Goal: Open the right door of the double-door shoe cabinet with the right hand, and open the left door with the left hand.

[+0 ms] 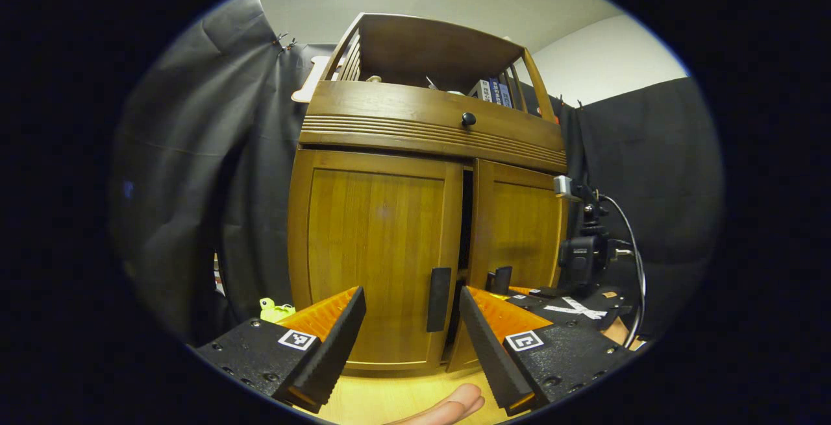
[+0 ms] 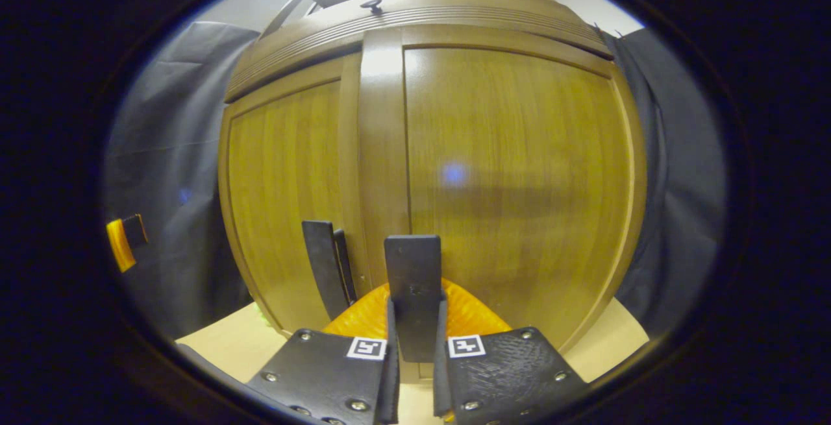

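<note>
In the left gripper view, the left gripper (image 1: 412, 340) hangs with its jaws wide, and the left door's handle (image 1: 439, 299) stands just ahead in the gap between them, untouched. The left door (image 1: 373, 250) looks shut, while the right door (image 1: 519, 224) beyond the right-hand jaw stands slightly ajar, a dark gap beside it. In the right gripper view, the right gripper (image 2: 413, 347) has its jaws narrow, clamped on the right door's handle (image 2: 413, 282). The right-door pull seems to be in hand; next that door wants swinging outward, then the left jaws closing on their handle.
</note>
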`<state>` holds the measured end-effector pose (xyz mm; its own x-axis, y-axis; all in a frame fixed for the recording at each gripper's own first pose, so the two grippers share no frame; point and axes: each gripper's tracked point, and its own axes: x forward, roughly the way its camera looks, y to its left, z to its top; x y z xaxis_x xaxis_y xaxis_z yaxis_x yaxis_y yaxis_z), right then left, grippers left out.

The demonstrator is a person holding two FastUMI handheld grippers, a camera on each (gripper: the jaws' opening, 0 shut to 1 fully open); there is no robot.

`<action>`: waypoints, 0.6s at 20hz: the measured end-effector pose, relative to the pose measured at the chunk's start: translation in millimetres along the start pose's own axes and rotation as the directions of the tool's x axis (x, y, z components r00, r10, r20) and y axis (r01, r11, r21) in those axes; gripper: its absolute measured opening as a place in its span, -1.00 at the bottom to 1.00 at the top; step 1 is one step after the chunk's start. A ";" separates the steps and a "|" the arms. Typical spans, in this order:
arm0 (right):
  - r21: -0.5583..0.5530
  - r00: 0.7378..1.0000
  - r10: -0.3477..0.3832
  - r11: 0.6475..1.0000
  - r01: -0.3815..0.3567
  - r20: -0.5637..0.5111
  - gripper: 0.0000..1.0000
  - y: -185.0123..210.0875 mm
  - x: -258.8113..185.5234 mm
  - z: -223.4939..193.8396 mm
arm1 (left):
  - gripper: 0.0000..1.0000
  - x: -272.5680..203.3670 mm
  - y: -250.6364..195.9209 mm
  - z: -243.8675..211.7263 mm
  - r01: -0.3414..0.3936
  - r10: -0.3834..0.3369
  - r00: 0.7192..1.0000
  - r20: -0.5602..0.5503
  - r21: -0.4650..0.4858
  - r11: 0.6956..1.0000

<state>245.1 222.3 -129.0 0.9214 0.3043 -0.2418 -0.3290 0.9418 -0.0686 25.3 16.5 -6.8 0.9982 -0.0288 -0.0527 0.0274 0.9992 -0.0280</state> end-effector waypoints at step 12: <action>0.009 0.999 0.051 0.999 -0.051 0.014 -0.59 -7.7 -27.4 12.6 | 0.70 5.1 1.9 -6.4 -0.011 0.011 1.000 -0.014 0.006 1.000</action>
<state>225.0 208.6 -109.6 0.9062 0.3540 -0.2313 -0.3738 0.9263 -0.0471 30.1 18.1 -13.5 0.9976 -0.0185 -0.0665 0.0171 0.9996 -0.0215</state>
